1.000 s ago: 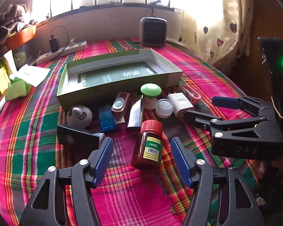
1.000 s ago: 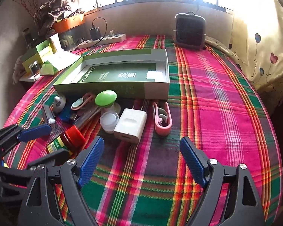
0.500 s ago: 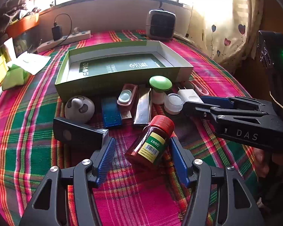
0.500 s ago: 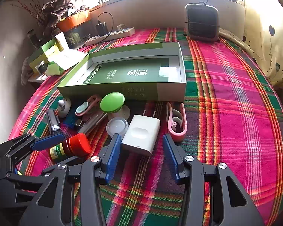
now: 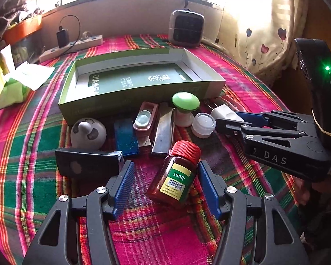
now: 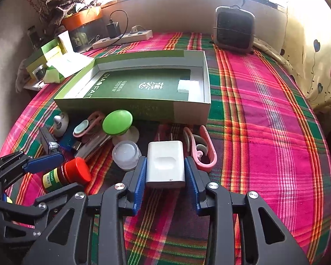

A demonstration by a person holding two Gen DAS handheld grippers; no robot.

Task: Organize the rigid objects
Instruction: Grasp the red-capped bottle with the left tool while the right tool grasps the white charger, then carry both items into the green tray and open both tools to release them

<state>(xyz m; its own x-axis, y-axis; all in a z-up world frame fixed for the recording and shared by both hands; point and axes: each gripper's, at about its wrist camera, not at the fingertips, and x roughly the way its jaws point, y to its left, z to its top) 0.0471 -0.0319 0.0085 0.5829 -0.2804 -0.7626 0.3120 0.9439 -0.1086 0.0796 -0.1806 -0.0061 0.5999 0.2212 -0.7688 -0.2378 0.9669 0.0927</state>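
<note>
A brown pill bottle with a red cap leans tilted on the plaid cloth between the fingers of my left gripper. Its jaws are closing: the right pad touches the bottle, while a gap remains at the left pad. My right gripper has its jaws closing on a white charger, with both blue pads against its sides. An open green box lies just behind the row of small objects. The left wrist view shows the right gripper side-on at the charger.
Around the bottle lie a black box, a white round figure, a blue USB stick, a green mushroom-shaped piece and a clear jar. A pink ear hook lies right of the charger. A heater and power strip stand at the back.
The right gripper came forward and its jaws went from wide apart to closed on the white charger. The left jaws narrowed around the bottle, which tipped from upright to leaning.
</note>
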